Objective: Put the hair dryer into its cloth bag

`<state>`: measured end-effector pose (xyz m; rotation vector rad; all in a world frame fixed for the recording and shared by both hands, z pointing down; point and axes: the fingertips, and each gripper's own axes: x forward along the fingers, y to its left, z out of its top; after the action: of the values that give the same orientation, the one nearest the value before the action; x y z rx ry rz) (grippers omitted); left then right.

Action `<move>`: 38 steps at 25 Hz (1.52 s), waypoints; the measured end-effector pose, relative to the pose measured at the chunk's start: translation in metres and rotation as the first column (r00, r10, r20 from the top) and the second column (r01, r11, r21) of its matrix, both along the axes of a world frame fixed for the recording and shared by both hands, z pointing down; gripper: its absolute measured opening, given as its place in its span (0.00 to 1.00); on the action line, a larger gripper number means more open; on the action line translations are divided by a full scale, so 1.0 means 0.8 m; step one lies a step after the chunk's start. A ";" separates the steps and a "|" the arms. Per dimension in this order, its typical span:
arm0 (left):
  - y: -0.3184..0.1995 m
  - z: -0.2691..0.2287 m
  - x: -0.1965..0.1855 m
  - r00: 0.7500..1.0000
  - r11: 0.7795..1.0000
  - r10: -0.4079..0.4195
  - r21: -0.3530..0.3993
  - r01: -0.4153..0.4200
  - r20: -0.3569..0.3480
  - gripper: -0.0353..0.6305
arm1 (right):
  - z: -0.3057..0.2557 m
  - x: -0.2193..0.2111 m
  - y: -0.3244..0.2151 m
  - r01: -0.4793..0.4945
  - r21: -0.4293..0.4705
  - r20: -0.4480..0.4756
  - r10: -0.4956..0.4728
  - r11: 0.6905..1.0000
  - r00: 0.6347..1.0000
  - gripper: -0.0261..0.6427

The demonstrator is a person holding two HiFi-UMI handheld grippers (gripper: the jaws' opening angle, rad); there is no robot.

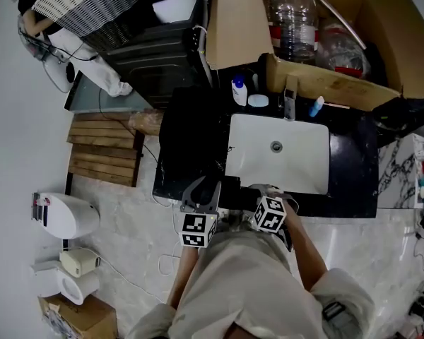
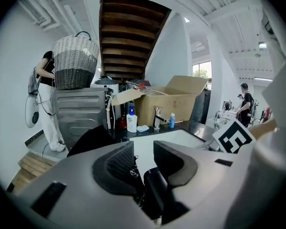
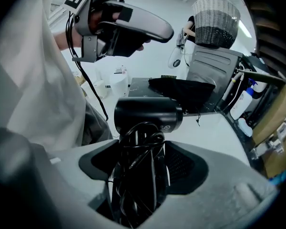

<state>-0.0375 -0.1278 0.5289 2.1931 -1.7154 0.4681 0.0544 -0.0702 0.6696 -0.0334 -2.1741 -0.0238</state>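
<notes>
Here we note the right tool (image 3: 143, 149) spread wide, pads off. The hair dryer (image 3: 148, 116) sits between its jaws, handle and wound cord, barrel past the tips. The cloth bag (image 3: 181, 87) lies beyond, upper centre. The left tool (image 2: 143, 151) is also parted.

The sink (image 1: 279, 154) sits in the counter (image 1: 353, 182). A cardboard box (image 1: 339, 83) stands at its 12 o'clock, the cloth bag (image 1: 191, 143) lies at 9 o'clock, the washing machine (image 1: 155, 62) with a basket (image 1: 92, 6) on it at 10 o'clock.
</notes>
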 end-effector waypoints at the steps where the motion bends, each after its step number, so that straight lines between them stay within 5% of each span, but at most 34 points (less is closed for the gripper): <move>1: 0.001 0.001 -0.001 1.000 1.000 -0.007 -0.002 0.007 0.003 0.24 | 0.001 -0.001 0.000 0.005 -0.004 0.010 -0.005 1.000 1.000 0.48; 13: -0.002 0.015 -0.005 1.000 1.000 0.015 -0.020 -0.015 0.017 0.24 | 0.003 -0.007 0.004 0.018 -0.010 0.063 -0.018 1.000 0.998 0.46; 19: -0.016 0.023 -0.007 0.996 0.995 0.093 -0.028 -0.094 -0.011 0.24 | 0.031 -0.003 0.008 0.060 0.038 -0.085 -0.057 0.997 0.995 0.47; 24: -0.031 0.031 -0.015 0.986 0.985 0.166 -0.038 -0.167 -0.032 0.24 | 0.022 -0.013 -0.003 -0.119 -0.013 -0.011 0.118 0.993 0.993 0.33; 38: -0.048 0.053 -0.064 0.953 0.950 0.304 -0.070 -0.304 -0.010 0.19 | 0.010 -0.039 -0.007 -0.366 -0.054 0.022 0.368 0.929 0.930 0.32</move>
<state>-0.0888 -0.1658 0.5709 2.4137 -1.3403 0.5943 0.0232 -0.0761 0.6773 0.3491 -2.1801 0.2453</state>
